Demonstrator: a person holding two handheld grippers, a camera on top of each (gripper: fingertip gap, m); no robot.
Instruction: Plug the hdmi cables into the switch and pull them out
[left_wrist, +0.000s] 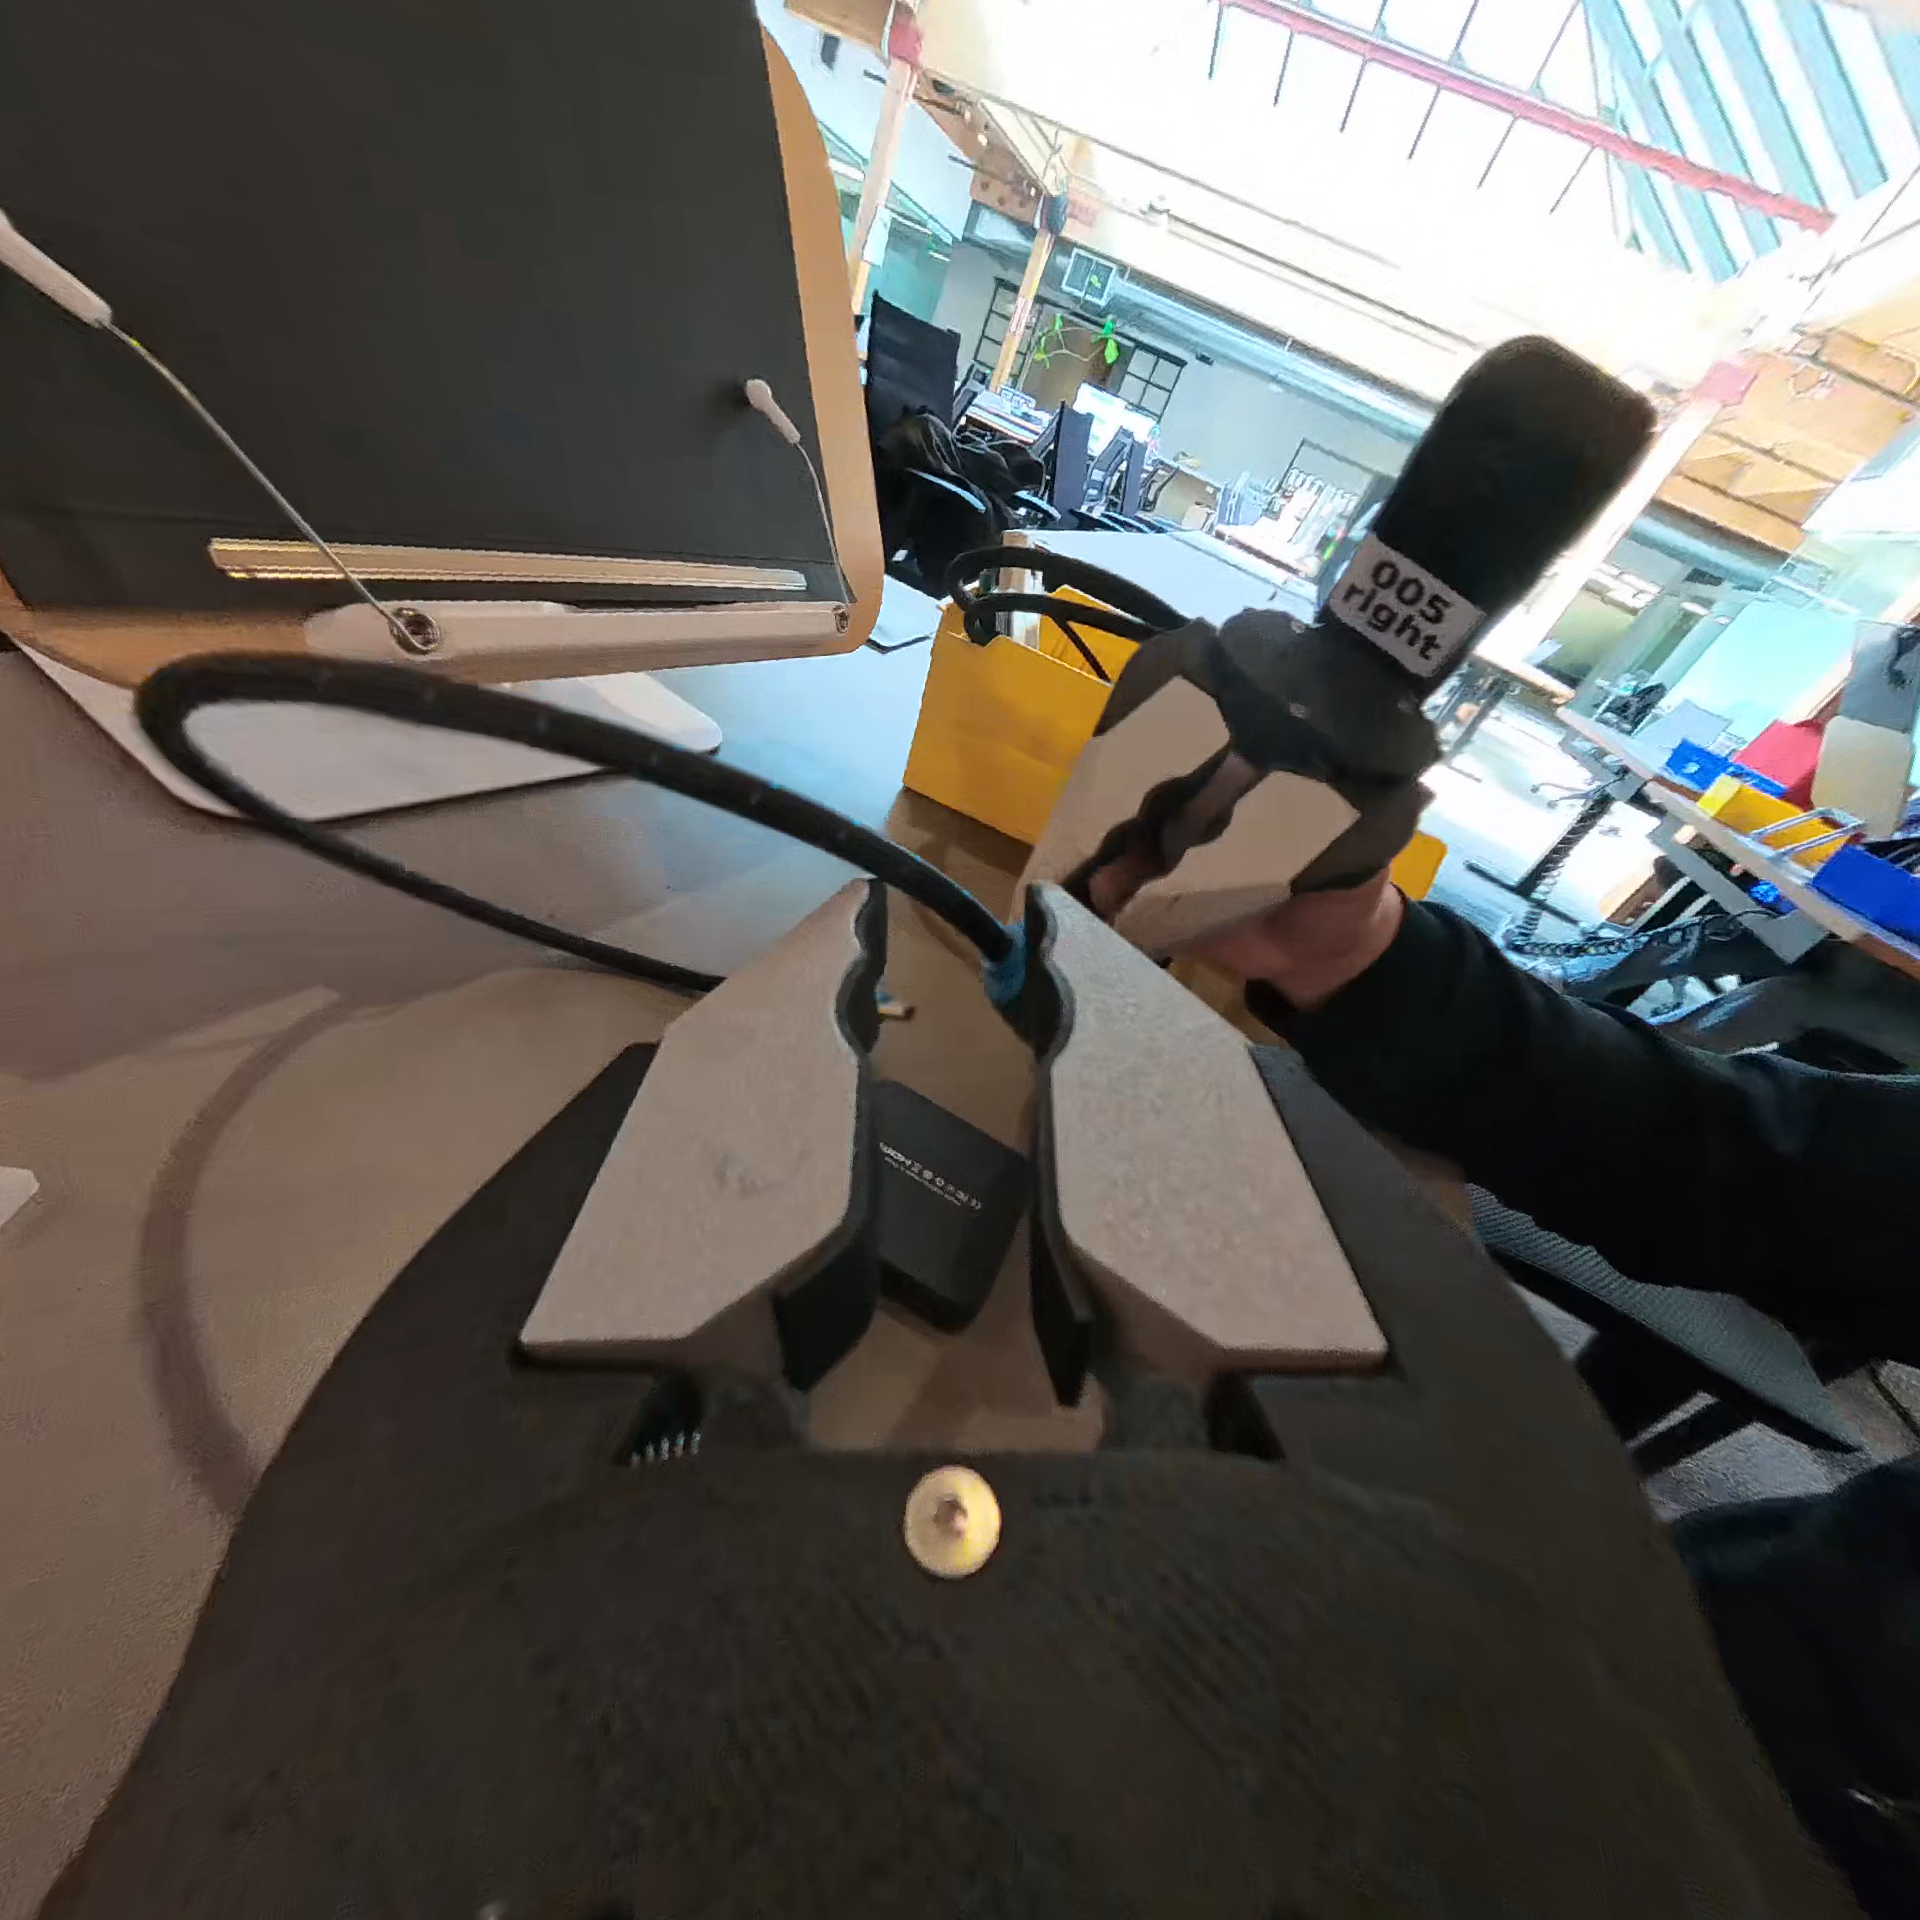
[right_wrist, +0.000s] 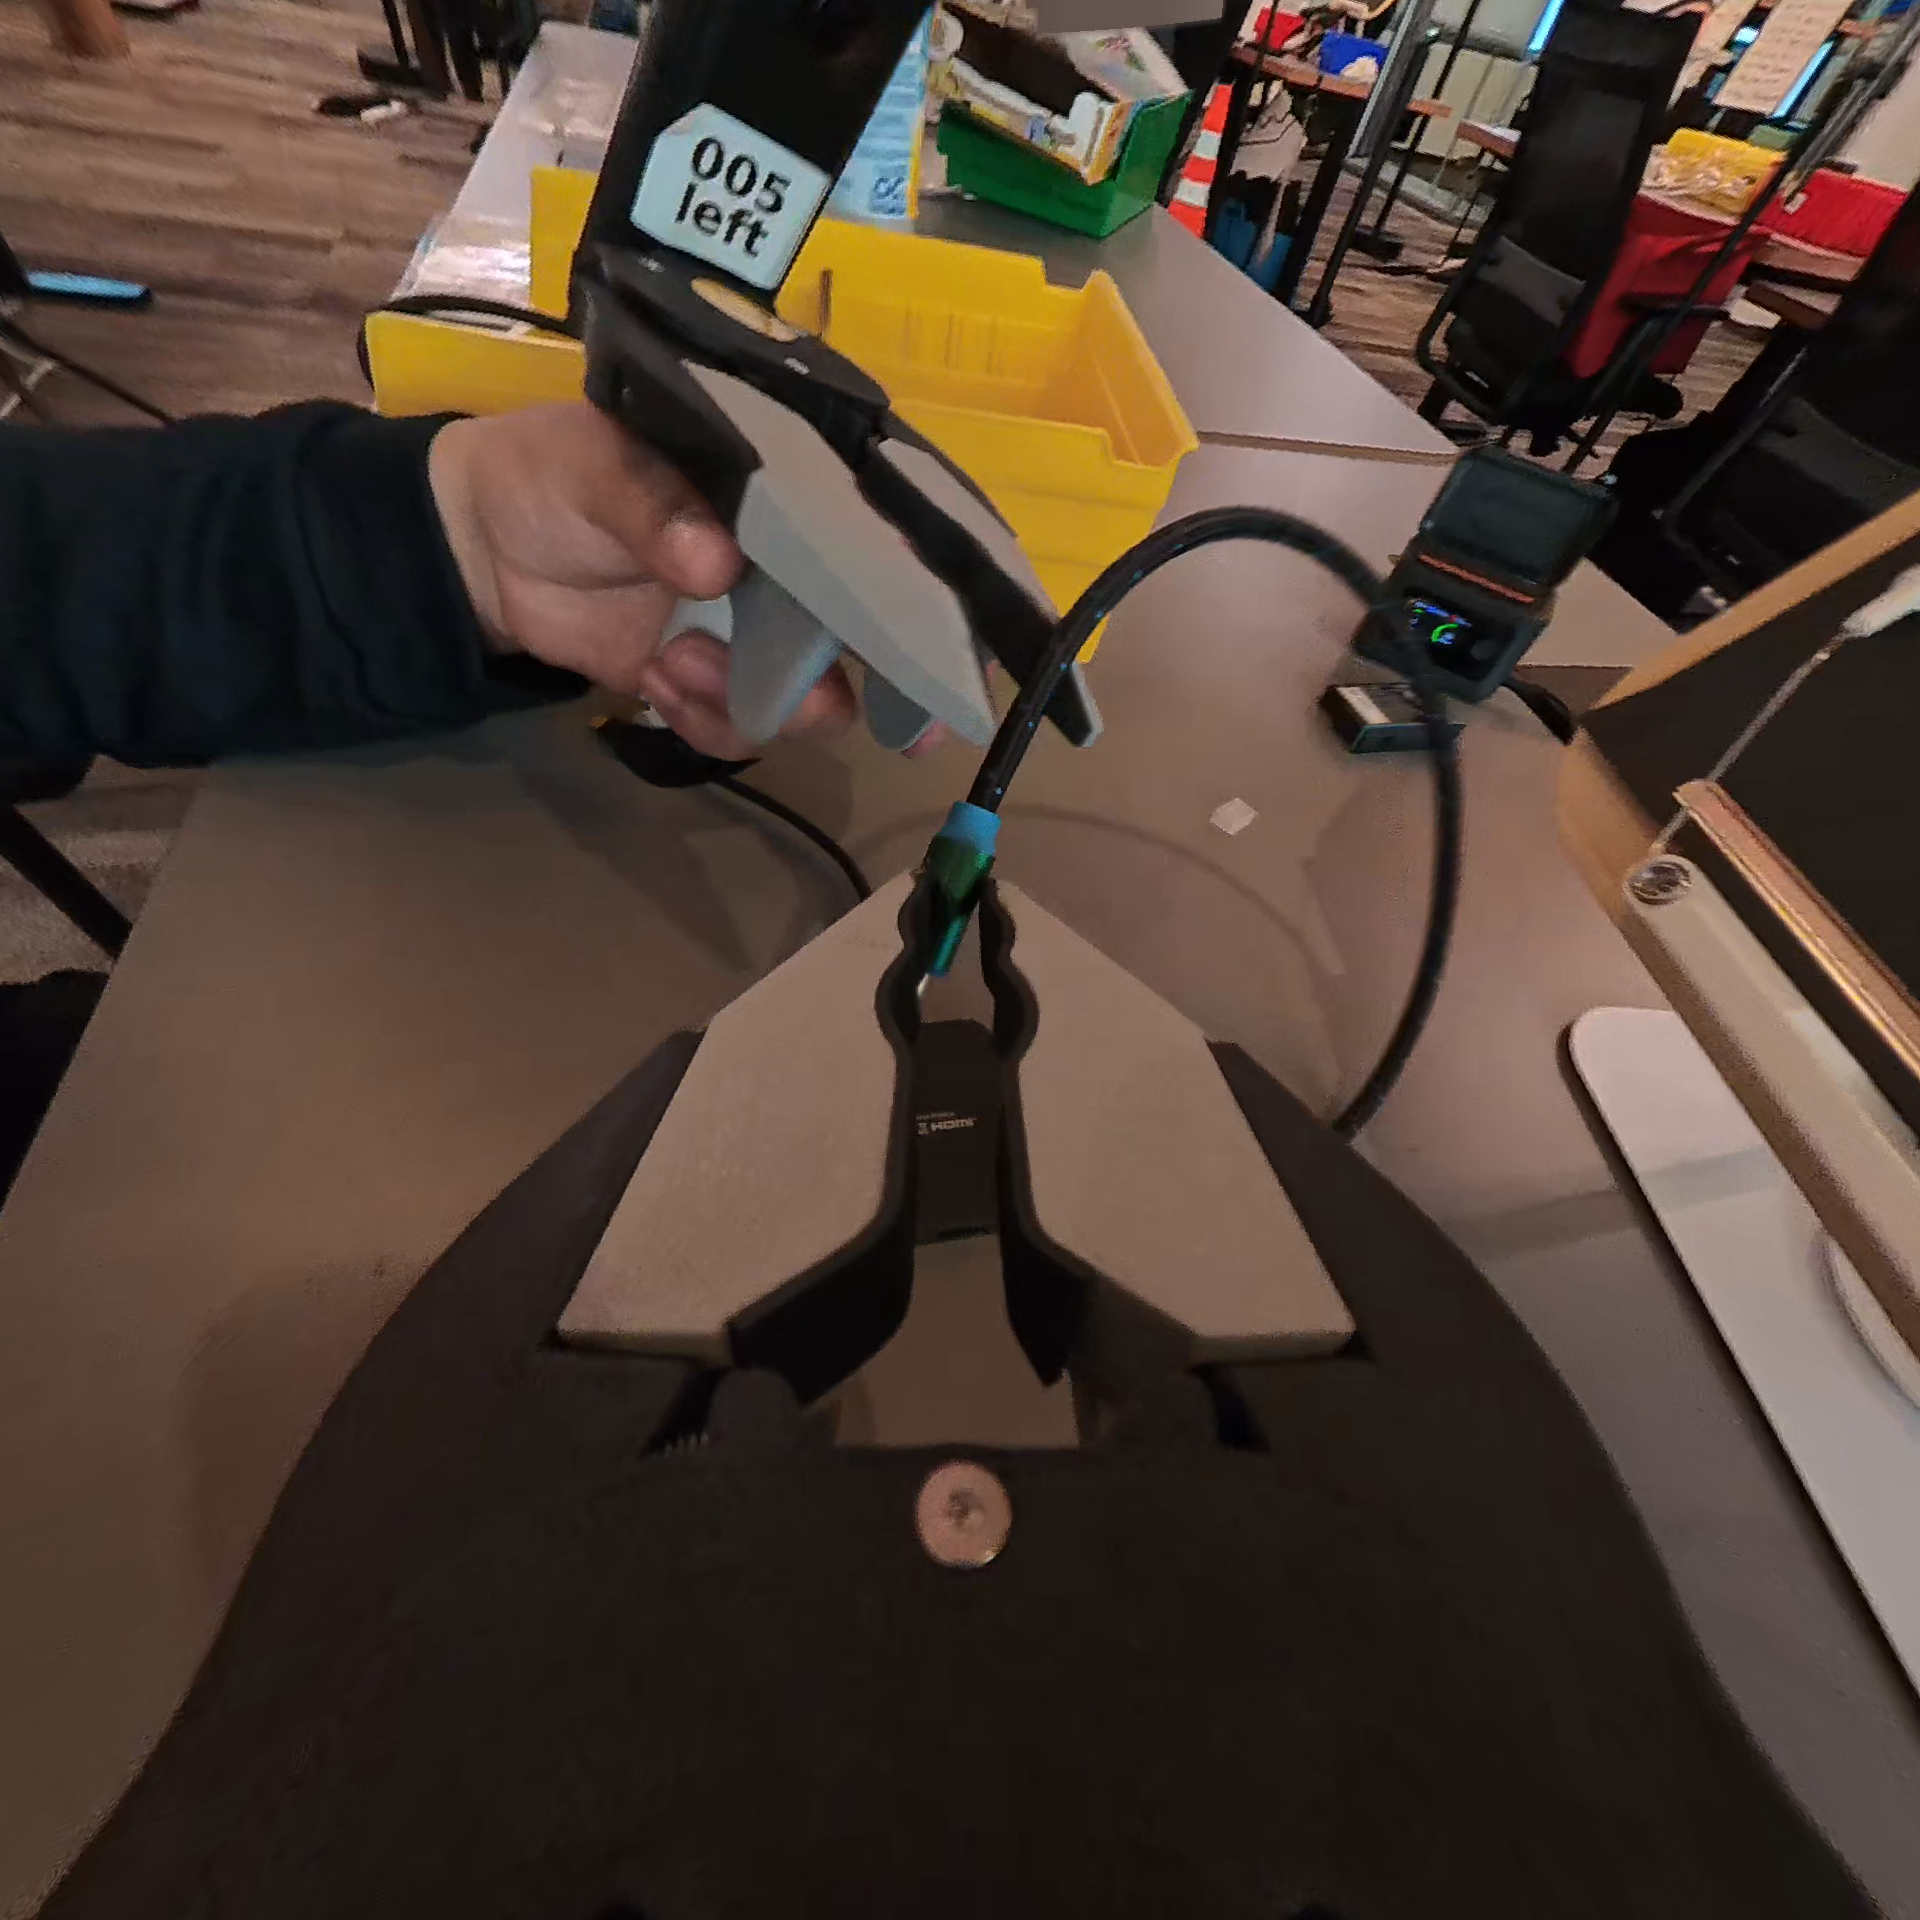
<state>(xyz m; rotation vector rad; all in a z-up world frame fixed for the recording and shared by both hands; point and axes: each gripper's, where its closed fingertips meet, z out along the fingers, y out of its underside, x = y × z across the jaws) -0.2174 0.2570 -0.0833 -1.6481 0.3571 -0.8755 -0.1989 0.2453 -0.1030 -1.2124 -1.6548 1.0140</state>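
On a grey table (right_wrist: 416, 935), the left gripper (left_wrist: 951, 956) stands with fingers apart astride the black switch (left_wrist: 940, 1195). Right of it, the right gripper (right_wrist: 956, 935) is clamped on a blue plug (right_wrist: 954, 883), its braided cable (right_wrist: 1434, 831) arching far right.

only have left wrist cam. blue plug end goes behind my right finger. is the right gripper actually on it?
Observer: Yes. In the right wrist view the right gripper is pinched on the plug, at its green-and-blue collar.
Operator: what's behind it?
Observer: A black box shows between those fingers. I cannot tell whether the plug is seated in it.
Operator: and the other way?
Observer: The cable arcs up and right, then drops past a small lit-screen device.
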